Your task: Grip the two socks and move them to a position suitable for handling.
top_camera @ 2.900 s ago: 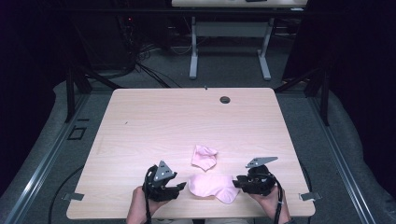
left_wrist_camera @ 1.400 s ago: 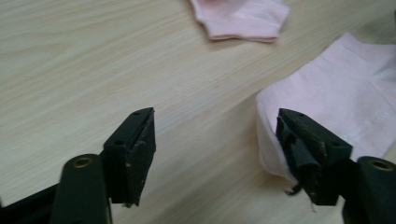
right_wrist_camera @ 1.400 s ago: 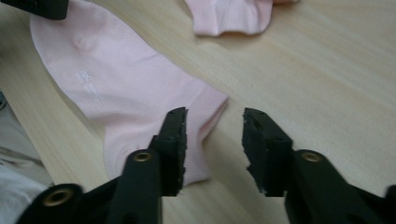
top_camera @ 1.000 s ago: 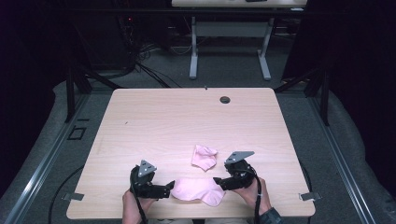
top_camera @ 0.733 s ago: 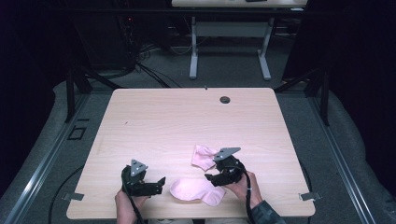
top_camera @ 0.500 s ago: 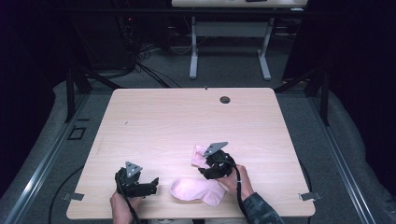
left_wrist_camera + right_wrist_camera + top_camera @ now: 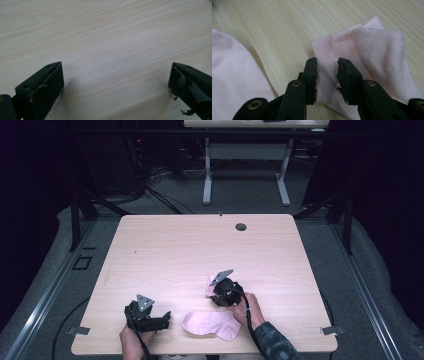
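1. High view: the left tongs (image 7: 162, 318) are held low near the worktop's (image 7: 200, 250) near edge, left of a flat pink sock (image 7: 210, 324). The right tongs (image 7: 216, 292) are set on a second, folded pink sock (image 7: 209, 282) just beyond it.
2. Left gripper view: the jaws are seen spread wide over bare wood (image 7: 105, 37).
3. Right gripper view: the jaws are seen narrowly parted astride the folded sock's cuff (image 7: 325, 72), not yet pinched; the flat sock (image 7: 234, 82) lies beside.

Lab or workshop: bare wooden table (image 7: 200, 250), floor cables (image 7: 150, 180), second desk frame (image 7: 245, 175).
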{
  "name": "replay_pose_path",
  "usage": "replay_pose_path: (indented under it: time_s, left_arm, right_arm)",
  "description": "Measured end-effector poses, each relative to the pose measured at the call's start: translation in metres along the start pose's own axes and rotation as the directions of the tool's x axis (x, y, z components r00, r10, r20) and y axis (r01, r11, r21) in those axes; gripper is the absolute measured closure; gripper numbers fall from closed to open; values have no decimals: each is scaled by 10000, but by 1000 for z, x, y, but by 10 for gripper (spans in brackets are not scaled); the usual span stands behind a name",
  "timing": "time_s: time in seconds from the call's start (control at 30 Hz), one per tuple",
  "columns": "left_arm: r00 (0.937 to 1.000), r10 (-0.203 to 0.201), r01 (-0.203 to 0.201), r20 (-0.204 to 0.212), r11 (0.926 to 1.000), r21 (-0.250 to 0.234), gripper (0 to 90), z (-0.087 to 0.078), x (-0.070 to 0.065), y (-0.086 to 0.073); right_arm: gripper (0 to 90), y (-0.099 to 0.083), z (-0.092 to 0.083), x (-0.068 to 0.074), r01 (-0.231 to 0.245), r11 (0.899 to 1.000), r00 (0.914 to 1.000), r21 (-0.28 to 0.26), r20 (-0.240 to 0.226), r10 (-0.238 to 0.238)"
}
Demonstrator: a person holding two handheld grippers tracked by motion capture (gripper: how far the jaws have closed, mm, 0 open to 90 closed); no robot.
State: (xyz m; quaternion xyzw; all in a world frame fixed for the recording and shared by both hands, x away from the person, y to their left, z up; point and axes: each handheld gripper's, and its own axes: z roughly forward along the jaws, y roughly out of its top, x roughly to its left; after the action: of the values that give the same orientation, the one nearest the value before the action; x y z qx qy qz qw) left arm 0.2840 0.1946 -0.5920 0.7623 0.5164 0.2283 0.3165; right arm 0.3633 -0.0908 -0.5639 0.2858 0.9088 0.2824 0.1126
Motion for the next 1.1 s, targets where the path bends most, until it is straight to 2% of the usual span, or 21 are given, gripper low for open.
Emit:
replay_pose_path:
  time_s: [0.27, 0.37, 0.43, 0.53, 0.63, 0.77, 0.83, 0.87, 0.93, 1.0, 1.1]
  left_arm:
    - [9999, -82, 81, 110, 9999, 72, 3, 1, 1, 0]
    - [9999, -6, 5, 102, 10000, 94, 3, 1, 1, 0]
    - [9999, -45, 45, 90, 10000, 39, 3, 1, 1, 1]
    - [10000, -49, 50, 68, 9999, -88, 3, 0, 2, 1]
    - [9999, 2, 2, 165, 9996, -268, 3, -4, 0, 6]
    - [9994, 199, -176, 293, 9968, -779, 3, -14, -10, 20]
    - [9982, 365, -313, 477, 9939, -1054, 4, -19, -17, 30]
    - [9969, 523, -449, 595, 9918, -1193, 4, -22, -23, 36]
    - [9933, 795, -674, 842, 9881, -1386, 4, -25, -33, 44]
    - [9895, 976, -801, 1065, 9843, -1573, 4, -26, -42, 51]
    - [9803, 1414, -1165, 1378, 9777, -1747, 6, -25, -62, 61]
  right_arm:
    - [831, -4, 1, -3, -166, 9997, 9999, -153, -9, 165]
    - [839, -5, 0, -5, -394, 9989, 9992, -261, -66, 392]
    - [841, -6, -4, -6, -629, 9970, 9977, -444, -280, 617]
    - [840, -7, -17, -11, -1148, 9887, 9922, -965, -604, 1093]
    - [840, -6, -34, -18, -1585, 9763, 9850, -1473, -917, 1460]
    - [840, 0, -61, -26, -2194, 9519, 9715, -2139, -1378, 1930]
    - [840, 3, -73, -29, -2519, 9359, 9618, -2460, -1704, 2141]
    - [840, 4, -77, -30, -2635, 9299, 9587, -2567, -1761, 2231]
    - [840, 8, -88, -31, -3011, 9088, 9465, -2890, -2069, 2478]
    - [840, 11, -96, -31, -3210, 8973, 9391, -3031, -2249, 2599]
    - [840, 15, -106, -30, -3423, 8818, 9296, -3245, -2532, 2677]
